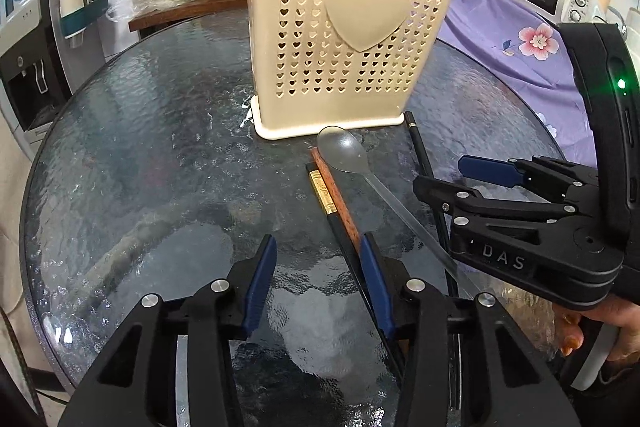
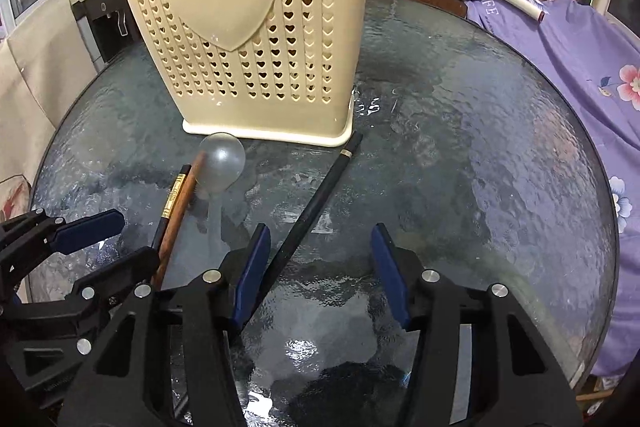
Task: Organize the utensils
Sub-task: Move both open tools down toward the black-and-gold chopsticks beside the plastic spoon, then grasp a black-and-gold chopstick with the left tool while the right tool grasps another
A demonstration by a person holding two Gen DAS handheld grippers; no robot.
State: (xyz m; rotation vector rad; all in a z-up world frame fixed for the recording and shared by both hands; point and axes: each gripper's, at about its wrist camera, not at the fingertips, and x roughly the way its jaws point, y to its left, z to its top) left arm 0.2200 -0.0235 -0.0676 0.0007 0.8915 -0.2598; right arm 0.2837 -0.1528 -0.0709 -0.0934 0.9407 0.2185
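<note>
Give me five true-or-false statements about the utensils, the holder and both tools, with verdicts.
1. The cream holder stands upright on the glass table. True.
2. The clear spoon sits inside the holder. False: it lies on the table in front of it.
3. The left tool clamps the spoon. False: its pads are apart, nothing pressed.
4. The right tool is open. True.
5. A black chopstick lies apart from the wooden chopstick. True.
</note>
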